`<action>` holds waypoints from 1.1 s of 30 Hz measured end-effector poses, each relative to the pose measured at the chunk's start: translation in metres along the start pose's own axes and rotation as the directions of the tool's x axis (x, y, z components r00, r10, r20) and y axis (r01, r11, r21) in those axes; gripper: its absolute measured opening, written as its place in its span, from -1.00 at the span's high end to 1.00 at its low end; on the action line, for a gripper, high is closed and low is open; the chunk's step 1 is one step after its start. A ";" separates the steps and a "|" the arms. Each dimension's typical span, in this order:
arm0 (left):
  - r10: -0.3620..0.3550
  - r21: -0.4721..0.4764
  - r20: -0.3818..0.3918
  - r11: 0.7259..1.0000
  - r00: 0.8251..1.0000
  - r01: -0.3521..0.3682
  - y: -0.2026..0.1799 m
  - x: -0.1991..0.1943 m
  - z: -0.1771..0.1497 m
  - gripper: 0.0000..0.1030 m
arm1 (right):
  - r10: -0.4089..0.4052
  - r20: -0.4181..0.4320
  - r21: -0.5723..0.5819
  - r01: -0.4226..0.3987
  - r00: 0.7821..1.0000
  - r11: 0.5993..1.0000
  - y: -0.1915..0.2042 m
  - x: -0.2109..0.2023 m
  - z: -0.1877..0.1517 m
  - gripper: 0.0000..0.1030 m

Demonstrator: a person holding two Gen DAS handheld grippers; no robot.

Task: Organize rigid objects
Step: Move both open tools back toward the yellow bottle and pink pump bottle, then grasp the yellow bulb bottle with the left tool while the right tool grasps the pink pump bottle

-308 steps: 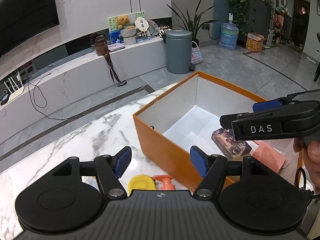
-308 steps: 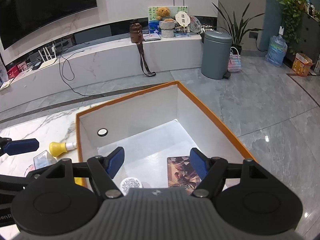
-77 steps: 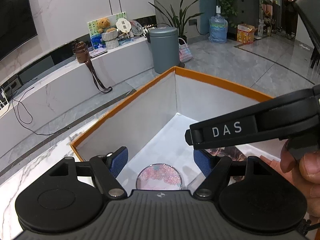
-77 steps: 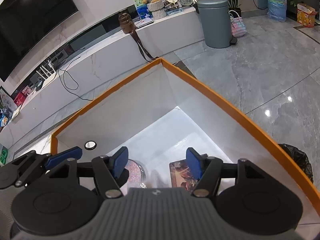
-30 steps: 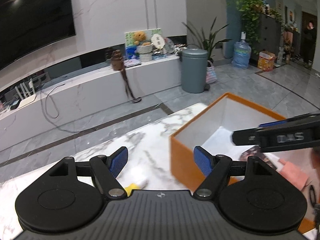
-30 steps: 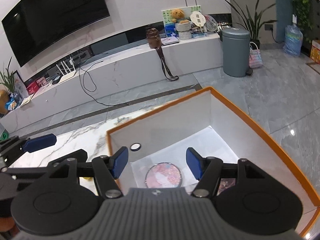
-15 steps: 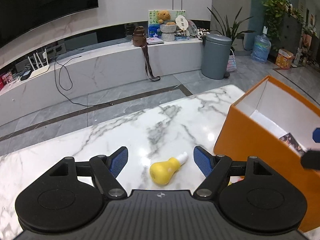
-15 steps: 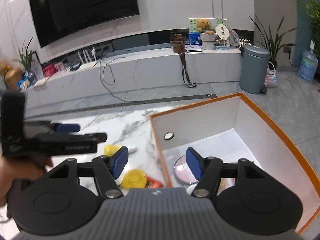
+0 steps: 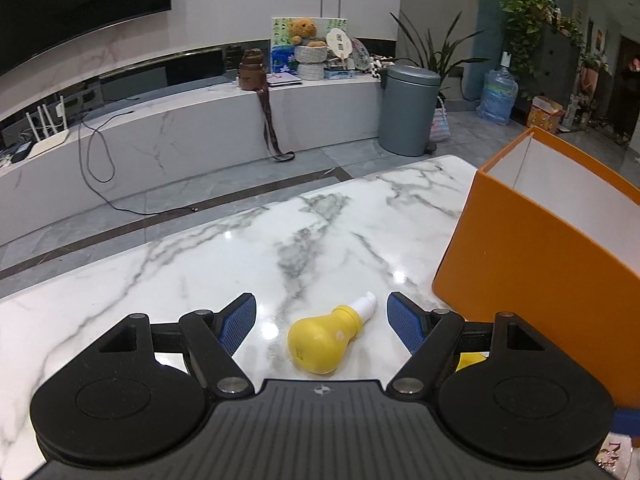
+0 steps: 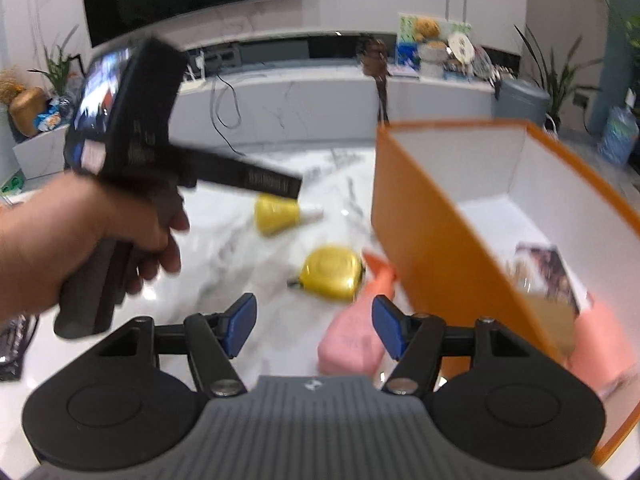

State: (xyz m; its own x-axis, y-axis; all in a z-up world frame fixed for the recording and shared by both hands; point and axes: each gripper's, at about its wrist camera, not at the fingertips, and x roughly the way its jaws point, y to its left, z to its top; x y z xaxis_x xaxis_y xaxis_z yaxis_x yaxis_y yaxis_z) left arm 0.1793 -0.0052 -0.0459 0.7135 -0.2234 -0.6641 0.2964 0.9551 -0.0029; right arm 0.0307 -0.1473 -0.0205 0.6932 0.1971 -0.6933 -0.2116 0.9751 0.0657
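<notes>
Left wrist view: my left claw (image 9: 321, 317) gapes wide and empty over a yellow bottle (image 9: 325, 338) lying on the marble tabletop (image 9: 200, 264), beside the orange box (image 9: 540, 264). My right claw (image 10: 314, 325), likewise parted and empty, frames a pink bottle (image 10: 350, 344) near a yellow tape measure (image 10: 332, 272).

Yellow bottle (image 9: 323, 338) between open fingers (image 9: 239, 322)

Table (image 9: 328, 240): white marble, grey veins
Box (image 9: 532, 276), right of bulb-shaped bottle: orange outside, white inside
Bulb-shaped bottle (image 9: 324, 336): yellow, white tip
Tape measure (image 10: 332, 272) beside box: glossy yellow
Pump bottle (image 10: 352, 340) against box: pink, orange top
Gripper pads (image 9: 240, 320): blue on black
</notes>
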 end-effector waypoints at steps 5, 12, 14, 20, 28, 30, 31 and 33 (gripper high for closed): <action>-0.021 -0.019 -0.026 1.000 0.999 0.021 0.006 0.013 -0.004 -0.66 | -0.042 -0.025 -0.014 0.041 0.999 0.999 0.004 0.012 -0.018 -0.24; -0.085 -0.023 -0.077 0.996 0.993 0.084 0.004 0.026 -0.011 -0.56 | -0.053 -0.048 -0.001 0.053 0.997 0.999 -0.003 0.026 -0.016 -0.24; -0.084 -0.004 -0.090 0.996 0.992 0.084 -0.001 0.030 -0.013 -0.49 | -0.050 -0.055 -0.010 0.050 0.997 0.999 -0.003 0.029 -0.016 -0.24; -0.075 0.022 -0.111 0.997 0.991 0.078 -0.006 0.033 -0.015 -0.09 | -0.058 -0.067 -0.026 0.056 0.996 0.998 -0.003 0.035 -0.018 -0.26; -0.064 0.065 -0.133 0.995 0.989 0.073 -0.010 0.030 -0.015 0.16 | -0.072 -0.091 -0.032 0.069 0.993 0.997 -0.004 0.047 -0.017 -0.24; -0.073 0.068 -0.135 0.994 0.988 0.083 -0.010 0.028 -0.016 0.16 | -0.077 -0.093 -0.038 0.073 0.993 0.997 -0.004 0.051 -0.017 -0.21; -0.077 0.070 -0.138 0.994 0.987 0.087 -0.009 0.028 -0.016 0.16 | -0.078 -0.096 -0.042 0.075 0.992 0.996 -0.004 0.052 -0.017 -0.18; -0.080 0.074 -0.145 0.993 0.986 0.091 -0.010 0.027 -0.017 0.16 | -0.083 -0.100 -0.046 0.079 0.991 0.996 -0.003 0.055 -0.017 -0.18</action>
State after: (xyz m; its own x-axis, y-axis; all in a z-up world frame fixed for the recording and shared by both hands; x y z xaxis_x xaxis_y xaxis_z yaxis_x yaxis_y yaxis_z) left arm 0.1855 -0.0171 -0.0764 0.5880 -0.2682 -0.7630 0.4060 0.9138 -0.0083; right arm 0.0578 -0.1415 -0.0708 0.6358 0.1042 -0.7648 -0.1879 0.9819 -0.0224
